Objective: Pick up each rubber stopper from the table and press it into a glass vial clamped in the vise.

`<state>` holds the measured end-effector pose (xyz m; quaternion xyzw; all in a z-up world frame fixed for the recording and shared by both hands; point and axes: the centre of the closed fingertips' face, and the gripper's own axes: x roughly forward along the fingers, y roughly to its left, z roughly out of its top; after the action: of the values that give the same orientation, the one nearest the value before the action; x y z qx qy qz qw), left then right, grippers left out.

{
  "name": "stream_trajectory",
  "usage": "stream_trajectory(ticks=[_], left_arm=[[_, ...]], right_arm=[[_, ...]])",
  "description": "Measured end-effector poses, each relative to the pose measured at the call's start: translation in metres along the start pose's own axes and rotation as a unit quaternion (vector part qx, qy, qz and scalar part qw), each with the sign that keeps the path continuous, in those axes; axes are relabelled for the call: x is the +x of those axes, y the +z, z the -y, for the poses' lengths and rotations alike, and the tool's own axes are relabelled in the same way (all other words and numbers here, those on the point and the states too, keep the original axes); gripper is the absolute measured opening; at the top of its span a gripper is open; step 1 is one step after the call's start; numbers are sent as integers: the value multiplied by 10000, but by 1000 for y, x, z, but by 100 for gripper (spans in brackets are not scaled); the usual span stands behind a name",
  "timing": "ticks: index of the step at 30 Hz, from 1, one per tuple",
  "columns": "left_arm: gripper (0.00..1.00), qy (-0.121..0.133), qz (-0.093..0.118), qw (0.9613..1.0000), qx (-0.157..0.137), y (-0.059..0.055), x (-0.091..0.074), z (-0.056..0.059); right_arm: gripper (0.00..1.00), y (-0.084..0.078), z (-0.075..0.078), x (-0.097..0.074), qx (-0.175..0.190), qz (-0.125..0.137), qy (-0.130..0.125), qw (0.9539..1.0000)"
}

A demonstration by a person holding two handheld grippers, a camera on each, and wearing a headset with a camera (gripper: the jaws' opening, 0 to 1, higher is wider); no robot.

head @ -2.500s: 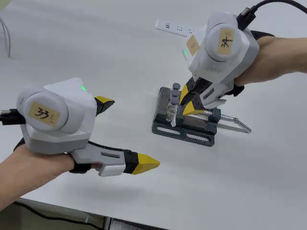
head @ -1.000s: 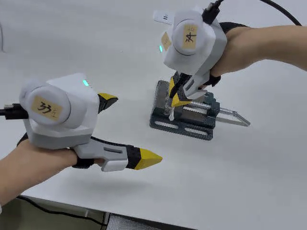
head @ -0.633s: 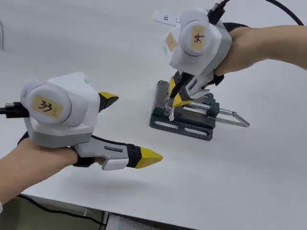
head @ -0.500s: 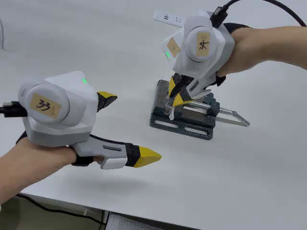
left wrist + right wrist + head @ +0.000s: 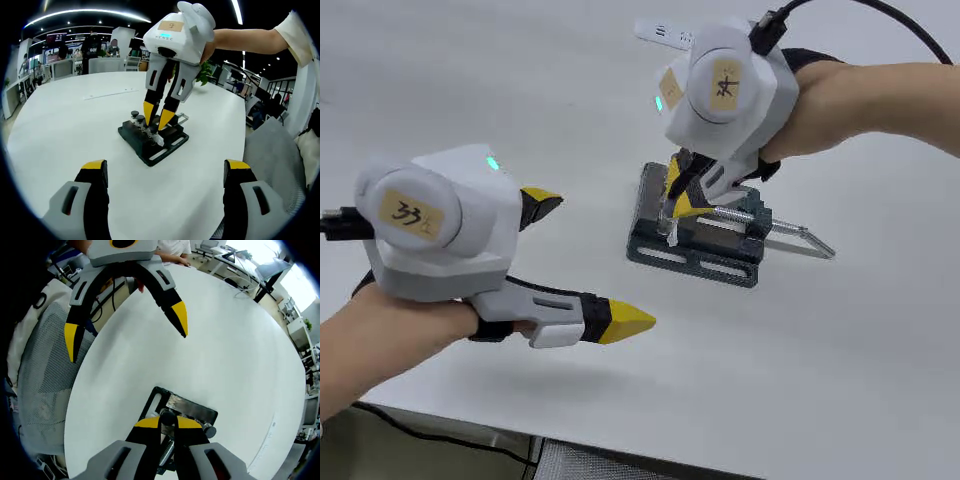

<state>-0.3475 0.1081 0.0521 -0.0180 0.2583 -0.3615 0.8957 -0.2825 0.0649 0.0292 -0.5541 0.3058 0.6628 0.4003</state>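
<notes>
A dark vise (image 5: 705, 250) stands on the white table and clamps a row of glass vials (image 5: 141, 121) with grey stoppers on them. My right gripper (image 5: 677, 200) points down over the row's near end. Its yellow tips are close together on a dark rubber stopper (image 5: 167, 416) at a vial's top. From the left gripper view, the right gripper (image 5: 157, 116) stands upright above the vise (image 5: 165, 145). My left gripper (image 5: 583, 262) hovers low at the left, well apart from the vise, jaws wide open and empty.
The vise's screw handle (image 5: 802, 237) sticks out to the right. A white power strip (image 5: 663, 32) lies at the table's far side. The table's front edge (image 5: 620, 440) runs close under my left hand. A grey chair (image 5: 280, 150) stands beyond the table.
The right gripper has shifted from beside the vials to over the row, and its tips now sit on a stopper. The left gripper stays open in about the same place.
</notes>
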Motion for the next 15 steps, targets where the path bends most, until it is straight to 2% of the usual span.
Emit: stream_trajectory(ticks=[4,7,9,12,14,15], left_arm=[[96,4,2,10000,-17,-2,-1,0],[96,3,0,10000,-50,-3,-1,0],[96,5,0,10000,-42,-3,-1,1],[96,7,18,10000,-68,-2,-1,1],[96,6,29,10000,-64,-1,-1,1],[96,2,34,10000,-63,-1,-1,1]], right_arm=[[4,1,1,0,-240,-173,-10,9996],[3,1,2,0,-249,-258,-35,9994],[3,2,2,0,48,-242,-45,9997],[3,2,1,0,585,-81,-82,9982],[3,1,2,0,682,-3,-112,9976],[3,2,1,-1,846,49,-136,9963]])
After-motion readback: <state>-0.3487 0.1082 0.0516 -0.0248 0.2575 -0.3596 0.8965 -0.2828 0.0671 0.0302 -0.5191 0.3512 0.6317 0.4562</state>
